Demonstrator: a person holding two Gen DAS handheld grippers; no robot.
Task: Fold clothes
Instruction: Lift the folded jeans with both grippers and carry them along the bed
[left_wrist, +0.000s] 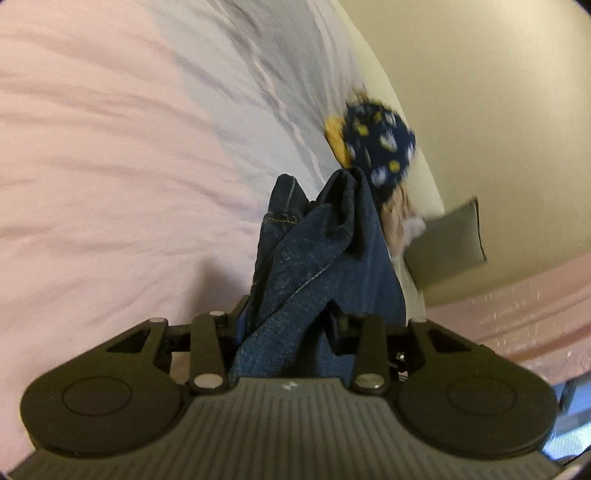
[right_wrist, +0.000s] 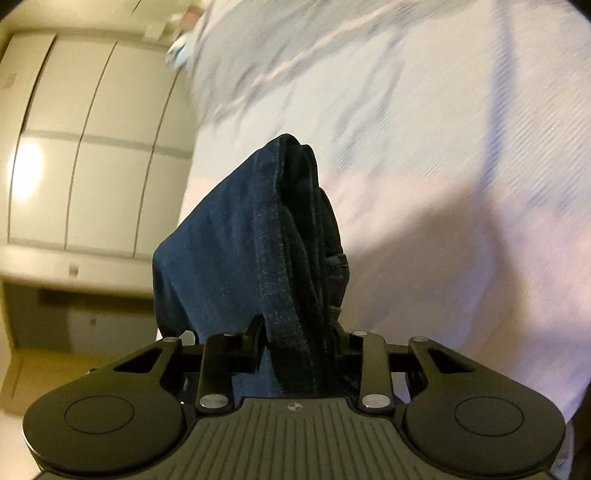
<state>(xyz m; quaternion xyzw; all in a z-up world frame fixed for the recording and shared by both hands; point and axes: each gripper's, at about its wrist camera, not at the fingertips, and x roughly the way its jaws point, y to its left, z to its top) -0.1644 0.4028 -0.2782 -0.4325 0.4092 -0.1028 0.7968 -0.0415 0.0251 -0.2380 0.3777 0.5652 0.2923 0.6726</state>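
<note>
Dark blue denim jeans (left_wrist: 317, 251) are bunched between the jaws of my left gripper (left_wrist: 291, 321), which is shut on them above a bed. In the right wrist view the same jeans (right_wrist: 266, 236) hang folded through my right gripper (right_wrist: 299, 332), which is shut on them too. The denim hides the fingertips of both grippers. The background is motion-blurred in both views.
A pale pink and grey bedsheet (left_wrist: 110, 166) fills the background, also in the right wrist view (right_wrist: 443, 184). A navy patterned cloth with yellow spots (left_wrist: 376, 144) and a grey pillow (left_wrist: 447, 243) lie by the bed's edge. A cream wardrobe (right_wrist: 92, 166) stands at left.
</note>
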